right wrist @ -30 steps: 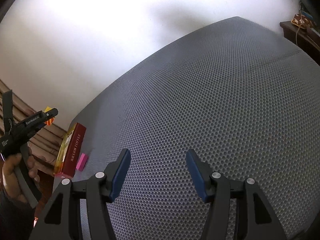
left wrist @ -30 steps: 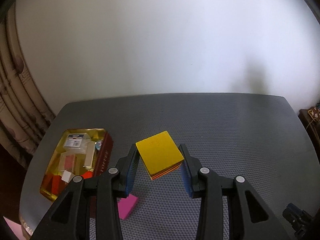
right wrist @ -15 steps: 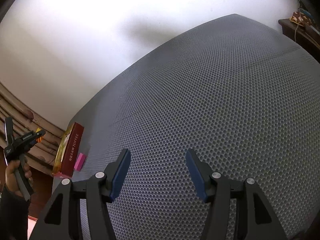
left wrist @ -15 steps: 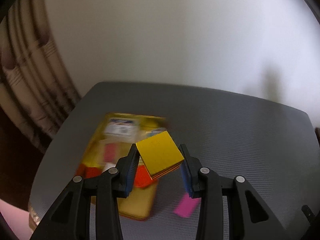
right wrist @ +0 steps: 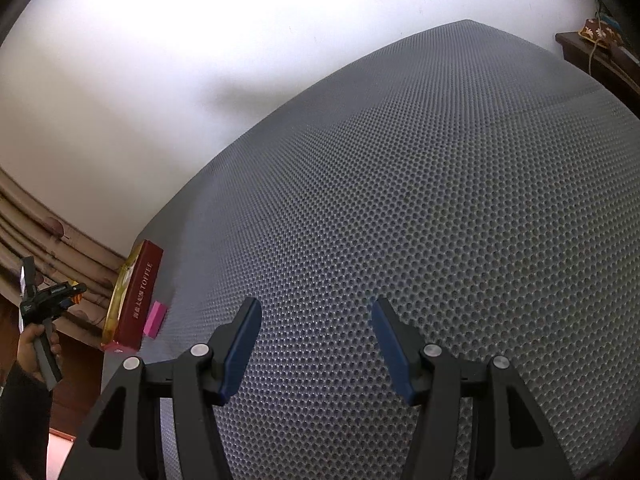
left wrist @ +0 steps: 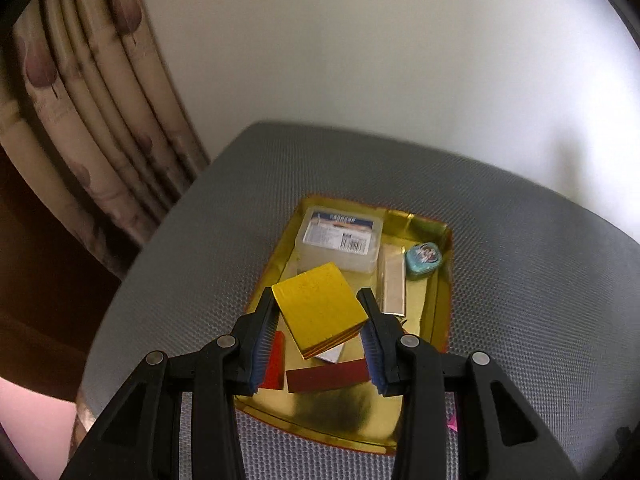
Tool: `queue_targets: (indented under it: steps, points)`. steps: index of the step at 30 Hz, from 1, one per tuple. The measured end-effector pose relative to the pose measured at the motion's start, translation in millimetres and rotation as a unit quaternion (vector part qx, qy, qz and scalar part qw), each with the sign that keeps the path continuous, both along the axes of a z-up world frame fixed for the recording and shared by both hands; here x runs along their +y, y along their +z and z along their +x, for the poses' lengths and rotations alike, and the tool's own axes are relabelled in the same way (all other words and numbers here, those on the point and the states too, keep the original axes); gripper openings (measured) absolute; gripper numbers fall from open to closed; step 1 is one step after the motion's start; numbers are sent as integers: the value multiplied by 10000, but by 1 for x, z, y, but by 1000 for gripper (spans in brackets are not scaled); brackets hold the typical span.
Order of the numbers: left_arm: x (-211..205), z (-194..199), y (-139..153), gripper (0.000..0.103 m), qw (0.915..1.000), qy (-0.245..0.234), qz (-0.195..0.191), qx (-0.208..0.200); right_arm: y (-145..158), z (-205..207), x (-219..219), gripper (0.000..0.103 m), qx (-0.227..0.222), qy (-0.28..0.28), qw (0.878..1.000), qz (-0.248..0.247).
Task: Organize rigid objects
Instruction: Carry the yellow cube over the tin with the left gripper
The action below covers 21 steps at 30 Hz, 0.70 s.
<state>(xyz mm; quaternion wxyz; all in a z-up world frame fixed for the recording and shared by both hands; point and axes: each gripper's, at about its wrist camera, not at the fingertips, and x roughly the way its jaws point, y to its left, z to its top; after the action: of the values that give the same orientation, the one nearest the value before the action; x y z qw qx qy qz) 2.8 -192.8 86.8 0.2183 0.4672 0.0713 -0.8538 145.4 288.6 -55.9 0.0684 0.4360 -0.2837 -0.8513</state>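
My left gripper (left wrist: 318,304) is shut on a yellow sticky-note block (left wrist: 318,312) and holds it above the gold tray (left wrist: 434,328). The tray holds a clear plastic box (left wrist: 340,242), a teal tin (left wrist: 424,260), a pale stick (left wrist: 394,284) and red blocks (left wrist: 328,376). My right gripper (right wrist: 316,308) is open and empty over the grey mesh surface (right wrist: 420,200). In the right wrist view the left gripper (right wrist: 60,294) hangs above the tray's red side (right wrist: 140,296), with a pink block (right wrist: 154,320) beside it.
A patterned curtain (left wrist: 80,120) hangs left of the surface, and a white wall stands behind it. A pink block's corner (left wrist: 454,424) shows right of the tray. A dark wooden shelf (right wrist: 600,52) is at the far right.
My left gripper has swung left with the yellow block, from over bare mesh to over the tray. The right gripper has barely moved.
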Motion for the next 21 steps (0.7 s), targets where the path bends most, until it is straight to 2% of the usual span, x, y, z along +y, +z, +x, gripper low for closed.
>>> queue_targets:
  steps: [8,21]
  points:
    - [-10,-16,-21,36,9992,98,309,-223,-4,0,-1,59,-53,-32,10000,29]
    - [-12,-42,-40,36,9985,88,297,-446,2,-1,-29,59,-30,80,9998,184]
